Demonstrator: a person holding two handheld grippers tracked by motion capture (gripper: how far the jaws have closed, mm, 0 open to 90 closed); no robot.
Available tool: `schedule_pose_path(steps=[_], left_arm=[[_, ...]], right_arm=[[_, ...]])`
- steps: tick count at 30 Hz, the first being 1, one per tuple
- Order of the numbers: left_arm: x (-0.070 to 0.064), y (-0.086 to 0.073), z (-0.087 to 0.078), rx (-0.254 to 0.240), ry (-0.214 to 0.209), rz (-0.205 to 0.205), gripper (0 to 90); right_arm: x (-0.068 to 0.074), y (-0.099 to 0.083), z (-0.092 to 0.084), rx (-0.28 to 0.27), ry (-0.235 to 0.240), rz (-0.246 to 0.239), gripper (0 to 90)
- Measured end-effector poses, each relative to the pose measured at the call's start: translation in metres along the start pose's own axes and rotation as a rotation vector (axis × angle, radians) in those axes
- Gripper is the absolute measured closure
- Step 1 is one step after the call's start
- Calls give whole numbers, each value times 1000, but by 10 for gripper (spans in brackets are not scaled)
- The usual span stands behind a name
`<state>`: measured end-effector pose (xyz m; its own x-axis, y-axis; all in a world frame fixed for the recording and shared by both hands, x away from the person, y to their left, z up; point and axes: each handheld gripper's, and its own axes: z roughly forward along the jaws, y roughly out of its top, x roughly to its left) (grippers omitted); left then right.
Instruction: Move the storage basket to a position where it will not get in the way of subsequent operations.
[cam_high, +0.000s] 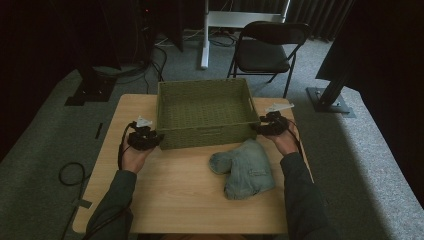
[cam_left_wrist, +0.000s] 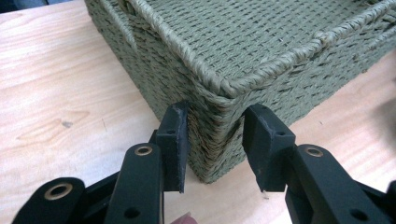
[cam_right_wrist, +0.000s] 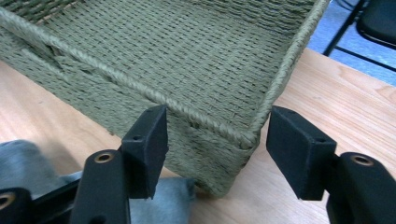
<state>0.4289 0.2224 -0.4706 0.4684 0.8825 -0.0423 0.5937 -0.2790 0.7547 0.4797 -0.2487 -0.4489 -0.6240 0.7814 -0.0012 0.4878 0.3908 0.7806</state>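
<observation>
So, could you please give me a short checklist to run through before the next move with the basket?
1. Left gripper straddles the near left corner of the basket: ok.
2. Left pads pressing the weave: cannot tell; both look very close.
3. Right gripper straddles the near right corner: ok.
4. Right pads clear of the weave: ok, a gap shows on both sides.
5. Basket inside free of items: ok.
6. Denim garment apart from the basket: cannot tell; it lies very close.

You are looking at one woven basket (cam_high: 202, 100), one denim garment (cam_high: 245, 170), one table (cam_high: 165, 200), one folding chair (cam_high: 267, 47).
</observation>
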Motion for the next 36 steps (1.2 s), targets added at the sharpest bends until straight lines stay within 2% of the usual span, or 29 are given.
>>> schedule_pose_path(steps=[4, 12, 18, 23, 31, 36], left_arm=[[4, 8, 8, 5, 8, -11, 635], [9, 22, 23, 9, 32, -1, 646], [7, 32, 34, 7, 35, -7, 647], [2, 40, 43, 10, 58, -11, 649], [3, 46, 52, -1, 47, -57, 649], [6, 49, 55, 1, 51, -88, 648]], right_arm=[[-1, 0, 0, 1, -15, 6, 439], [-2, -2, -4, -9, -35, -1, 483], [-6, -5, -5, -17, -64, 16, 486], [-12, -5, -5, -19, -91, 41, 498], [-19, -3, -2, -20, -117, 83, 502], [-18, -3, 0, -20, -120, 84, 499]])
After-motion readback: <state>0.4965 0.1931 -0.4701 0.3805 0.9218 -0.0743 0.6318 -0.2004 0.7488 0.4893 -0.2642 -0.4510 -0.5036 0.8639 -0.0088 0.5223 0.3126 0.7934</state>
